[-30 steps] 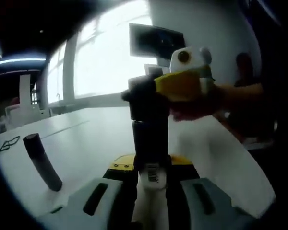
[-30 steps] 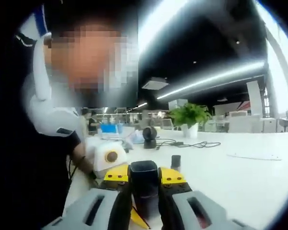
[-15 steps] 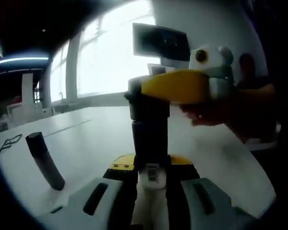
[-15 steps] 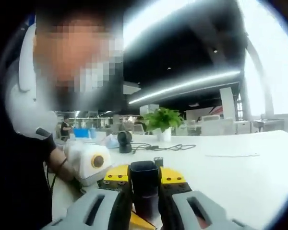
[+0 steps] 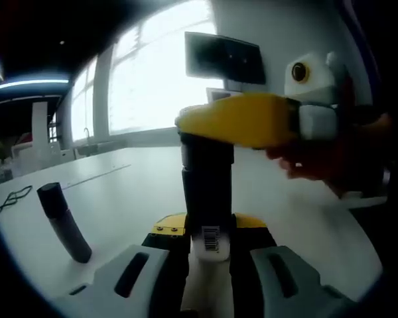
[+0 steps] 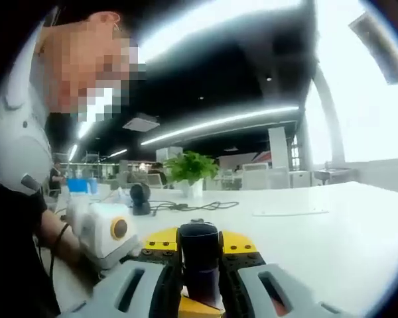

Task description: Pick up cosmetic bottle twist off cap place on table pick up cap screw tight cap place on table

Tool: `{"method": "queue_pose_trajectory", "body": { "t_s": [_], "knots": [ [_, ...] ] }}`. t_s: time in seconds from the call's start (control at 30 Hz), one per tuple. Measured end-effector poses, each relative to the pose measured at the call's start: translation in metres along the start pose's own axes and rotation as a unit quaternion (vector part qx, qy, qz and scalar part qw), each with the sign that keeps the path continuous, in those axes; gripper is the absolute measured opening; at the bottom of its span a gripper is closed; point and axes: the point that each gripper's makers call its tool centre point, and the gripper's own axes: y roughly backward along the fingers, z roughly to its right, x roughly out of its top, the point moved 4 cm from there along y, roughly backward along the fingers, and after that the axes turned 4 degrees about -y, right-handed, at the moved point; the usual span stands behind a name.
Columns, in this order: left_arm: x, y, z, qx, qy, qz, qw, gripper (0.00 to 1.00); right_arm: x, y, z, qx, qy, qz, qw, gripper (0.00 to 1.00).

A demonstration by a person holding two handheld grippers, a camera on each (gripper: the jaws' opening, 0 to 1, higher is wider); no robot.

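The cosmetic bottle (image 5: 207,199) is standing upright above the white counter (image 5: 119,199), the left claw (image 5: 209,248) clamping its white base. The right claw (image 6: 199,265) is pinching its black cap (image 6: 199,255), hiding most of it. Another dark tube (image 5: 65,222) is leaning nearby, bright windows (image 5: 152,73) glowing behind.

left gripper (image 5: 209,228) with grey jaws, dark slots, yellow blocks with small screws near the tips, right gripper (image 6: 199,268) built alike, yellow and grey, person in a dark short sleeve (image 6: 13,218), white garment at the shoulder
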Motion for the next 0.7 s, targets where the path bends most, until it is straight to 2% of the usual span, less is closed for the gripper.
{"method": "queue_pose_trajectory", "body": {
  "t_s": [0.33, 0.5, 0.7],
  "knots": [
    [0.000, 0.000, -0.001, 0.004, -0.006, 0.002, 1.0000, 0.12, 0.000, 0.002, -0.008, -0.099, 0.036, 0.009, 0.9944, 0.14],
    [0.000, 0.000, -0.002, 0.008, -0.004, 0.002, 1.0000, 0.12, 0.000, -0.001, -0.013, -0.127, 0.053, 0.010, 0.9905, 0.15],
    [0.000, -0.001, -0.002, 0.008, -0.004, 0.001, 1.0000, 0.12, 0.000, 0.001, -0.008, -0.151, 0.040, 0.010, 0.9877, 0.15]
  ]
}}
